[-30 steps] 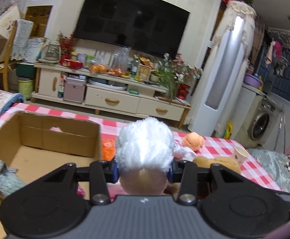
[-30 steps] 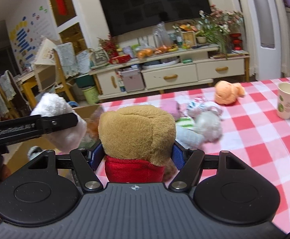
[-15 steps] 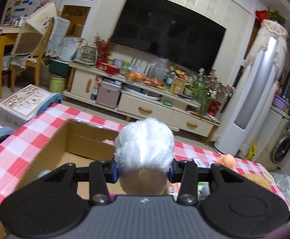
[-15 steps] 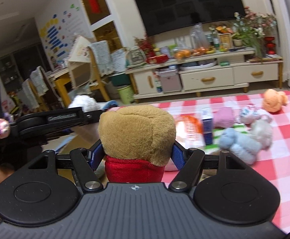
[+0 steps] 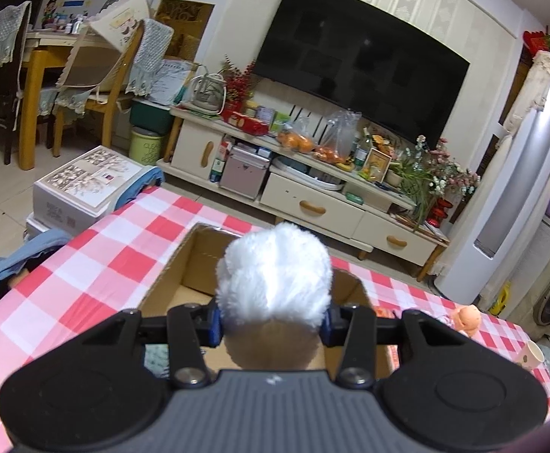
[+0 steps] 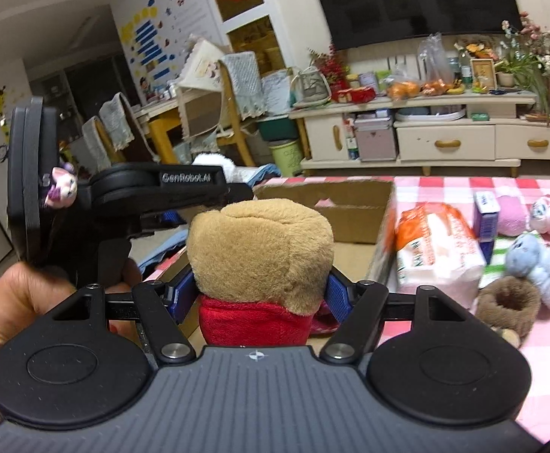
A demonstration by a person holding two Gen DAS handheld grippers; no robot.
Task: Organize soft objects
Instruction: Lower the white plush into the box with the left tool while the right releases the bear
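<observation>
Cardboard box: open brown cardboard box [image 5: 169, 275] sits on the red-and-white checked tablecloth [image 5: 97, 260]; in the left wrist view it lies straight ahead at 12 o'clock, under the held toy.
Left gripper: black two-finger left gripper [image 5: 273, 326] pinches a fluffy white plush toy [image 5: 275, 268] between its blue pads (the toy bulges above them), held over the box opening.
Right gripper: black right gripper [image 6: 260, 290] clamps a tan plush bear with a red garment [image 6: 260, 249], pads pressed into both flanks.
Left gripper from the right: it shows at 10 o'clock in the right wrist view [image 6: 184, 185], gripped by a person's hand [image 6: 22, 302].
Box from the right: far wall [image 6: 335, 200] stands at 12 o'clock just beyond the bear.
Remaining pile: at 3 o'clock of the bear lie a plastic-wrapped tissue pack [image 6: 437, 249], a small brown plush [image 6: 509, 302] and a pale blue plush [image 6: 539, 264], close together.
Farther off: an orange plush [image 5: 465, 317] and a paper cup [image 5: 529, 355] at 3 o'clock in the left wrist view.
</observation>
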